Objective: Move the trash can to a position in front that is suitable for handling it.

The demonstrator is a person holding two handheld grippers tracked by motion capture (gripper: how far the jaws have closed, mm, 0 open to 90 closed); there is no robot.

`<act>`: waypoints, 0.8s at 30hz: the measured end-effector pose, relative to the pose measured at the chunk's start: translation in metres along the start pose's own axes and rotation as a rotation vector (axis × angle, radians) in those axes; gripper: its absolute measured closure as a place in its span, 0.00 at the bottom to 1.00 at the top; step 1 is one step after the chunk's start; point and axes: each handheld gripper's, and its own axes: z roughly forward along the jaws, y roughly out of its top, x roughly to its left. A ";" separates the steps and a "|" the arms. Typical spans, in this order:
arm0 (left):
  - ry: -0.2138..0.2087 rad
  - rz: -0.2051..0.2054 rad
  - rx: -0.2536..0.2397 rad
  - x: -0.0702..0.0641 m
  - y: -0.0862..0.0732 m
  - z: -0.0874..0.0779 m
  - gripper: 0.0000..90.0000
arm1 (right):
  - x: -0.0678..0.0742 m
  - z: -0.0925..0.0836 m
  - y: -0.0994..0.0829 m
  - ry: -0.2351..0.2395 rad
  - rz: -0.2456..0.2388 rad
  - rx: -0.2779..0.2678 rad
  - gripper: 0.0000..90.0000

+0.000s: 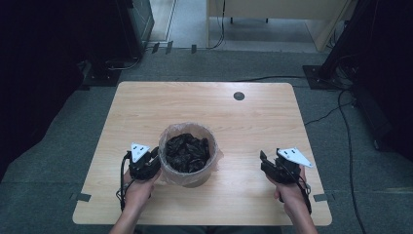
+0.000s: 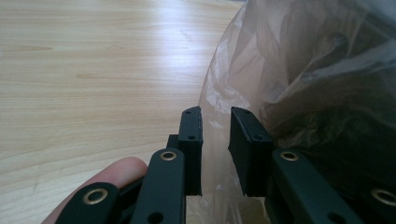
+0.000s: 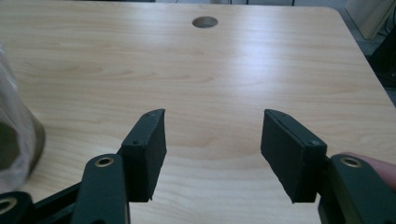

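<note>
A small round bin [image 1: 187,175] lined with a clear plastic bag [image 1: 171,130] stands at the middle front of the wooden table [image 1: 204,102], holding dark crumpled contents [image 1: 187,152]. My left gripper [image 1: 156,155] is against the bin's left side. In the left gripper view its jaws [image 2: 216,116] stand a narrow gap apart, open, with the bag's film [image 2: 299,70] lying in and behind the gap. My right gripper [image 1: 263,159] hovers well to the right of the bin, wide open and holding nothing [image 3: 212,122]. The bag's edge [image 3: 14,140] appears at the left of the right gripper view.
A round cable hole [image 1: 238,96] sits near the table's far edge, also seen as a hole [image 3: 205,22] ahead of my right gripper. Bare wood lies to the left, right and behind the bin. Cables [image 1: 341,109] and dark equipment stand on the floor around the table.
</note>
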 end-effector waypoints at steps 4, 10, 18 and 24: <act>-0.012 0.015 0.002 -0.008 0.001 0.002 0.83 | 0.015 0.010 0.010 -0.003 0.008 -0.013 0.51; -0.028 0.016 0.003 -0.018 0.003 0.005 0.83 | 0.034 0.025 0.021 0.029 0.001 -0.018 0.71; -0.059 0.030 0.001 -0.033 0.003 0.004 0.84 | 0.048 0.028 0.024 0.106 -0.020 -0.010 0.82; -0.072 0.031 -0.009 -0.046 0.002 0.001 0.84 | 0.047 0.024 0.024 0.124 -0.028 -0.023 0.80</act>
